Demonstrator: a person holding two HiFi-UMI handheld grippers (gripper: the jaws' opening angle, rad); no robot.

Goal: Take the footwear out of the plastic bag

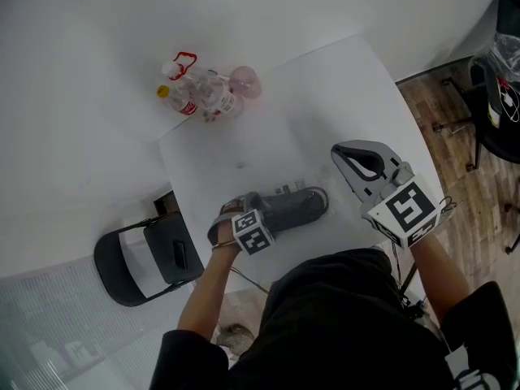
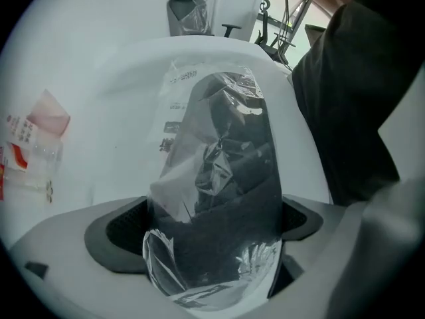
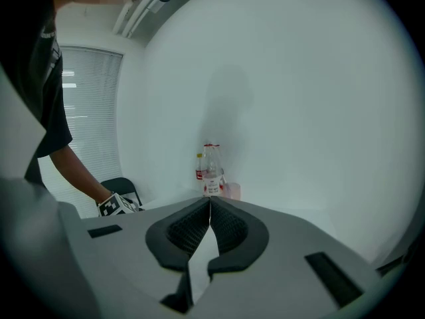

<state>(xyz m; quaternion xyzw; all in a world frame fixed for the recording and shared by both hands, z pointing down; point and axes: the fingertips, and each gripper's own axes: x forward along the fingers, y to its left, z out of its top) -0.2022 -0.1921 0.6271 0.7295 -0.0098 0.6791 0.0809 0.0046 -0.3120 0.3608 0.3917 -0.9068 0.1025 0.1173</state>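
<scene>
Clear plastic bag (image 2: 219, 178) with the dark footwear (image 2: 246, 171) inside lies on the white table (image 1: 309, 96), between the released, wide-spread jaws of the left gripper (image 2: 211, 228). Beside it, the right gripper (image 3: 210, 205) hovers clenched and empty. Bottles (image 1: 199, 96) stand farthest.

The shirt (image 1: 349, 323) is black, the right hand-held gripper (image 1: 338, 154) grey with a black-and-white marker cube (image 1: 409, 210).

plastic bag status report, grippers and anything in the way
Left gripper open, astride one end of the plastic bag. Right gripper shut, empty, clear of it. Footwear not yet out, bag on the table. Bottles at far corner, nothing in the way.
</scene>
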